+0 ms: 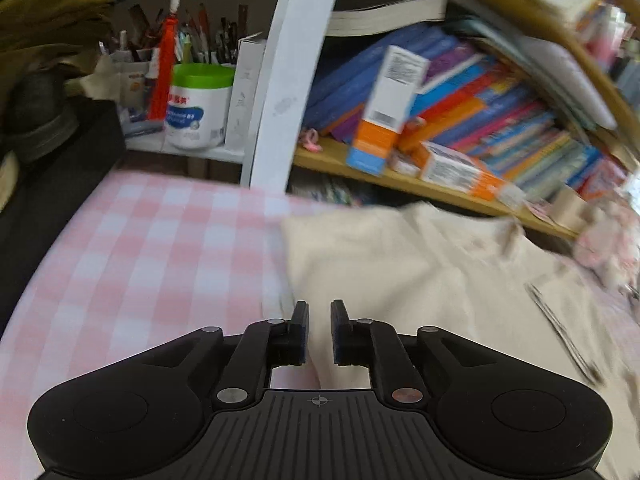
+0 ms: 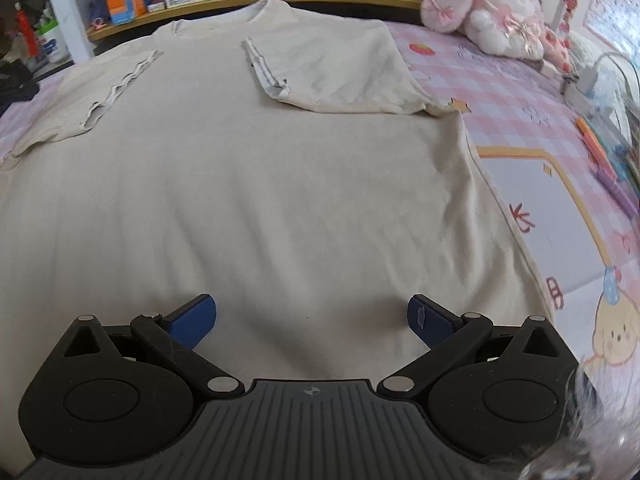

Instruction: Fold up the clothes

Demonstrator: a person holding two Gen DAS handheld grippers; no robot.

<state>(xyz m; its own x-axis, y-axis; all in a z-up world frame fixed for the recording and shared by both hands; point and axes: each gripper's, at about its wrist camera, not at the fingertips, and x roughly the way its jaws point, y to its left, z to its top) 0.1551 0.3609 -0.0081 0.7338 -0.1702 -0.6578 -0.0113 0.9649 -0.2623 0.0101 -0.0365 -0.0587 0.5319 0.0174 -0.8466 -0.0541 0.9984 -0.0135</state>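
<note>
A cream T-shirt [image 2: 280, 168] lies flat on the pink checked bedsheet [image 2: 504, 84], neck towards the far shelf. Its right sleeve [image 2: 332, 76] is folded in over the chest, and the left sleeve [image 2: 92, 92] lies folded in on the other side. My right gripper [image 2: 312, 316] hangs open and wide over the shirt's lower part, with nothing between its fingers. In the blurred left wrist view, my left gripper [image 1: 319, 312] hovers over the shirt's [image 1: 400, 264] left edge. Its jaws stand a narrow gap apart, and I see no cloth pinched between them.
A bookshelf [image 1: 440, 120] full of books and boxes runs along the bed's far side, with a white post [image 1: 288, 80] and a green-lidded white tub [image 1: 198, 106] to its left. A pink plush toy [image 2: 488, 12] sits at the far right. Dark bedding [image 1: 40, 200] borders the sheet [image 1: 140, 248] on the left.
</note>
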